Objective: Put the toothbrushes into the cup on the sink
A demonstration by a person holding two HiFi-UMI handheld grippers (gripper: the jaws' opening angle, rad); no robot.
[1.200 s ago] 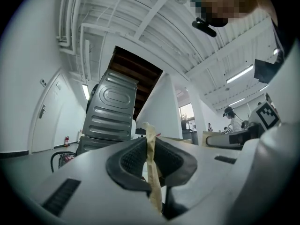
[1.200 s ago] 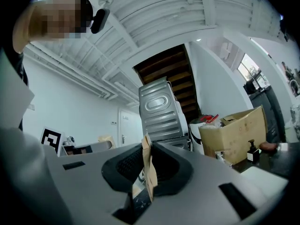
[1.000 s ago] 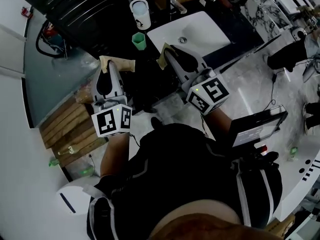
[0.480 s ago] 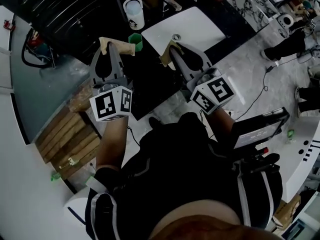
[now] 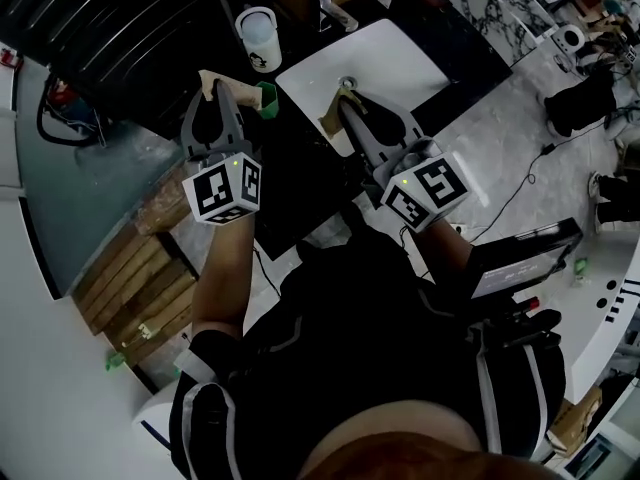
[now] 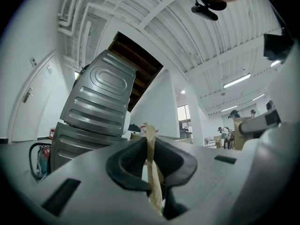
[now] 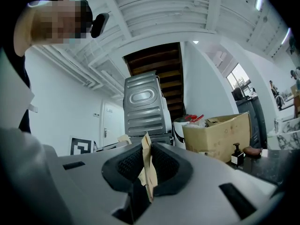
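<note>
**Both grippers clamp a wrapped toothbrush beside the sink**

The white sink basin (image 5: pixel 400 63) is set in a dark counter (image 5: pixel 455 43). The left gripper (image 5: pixel 213 96) is to the left of the basin, over the counter. Its jaws are closed on the left wrapped toothbrush (image 5: pixel 245 89), a tan paper packet. The left gripper view shows this paper pinched between the two black pads.

One end of the packet reaches toward a green cup (image 5: pixel 268 99), which stands just beside the left corner of the basin. I cannot tell if packet and cup touch. A white cup (image 5: pixel 257 40) stands further back, also left of the basin. The faucet (image 5: pixel 330 8) is at the basin's back rim.

The right gripper (image 5: pixel 345 103) is at the near left edge of the basin. Its jaws are pressed together on the right wrapped toothbrush (image 5: pixel 329 120), also in tan paper.
</note>
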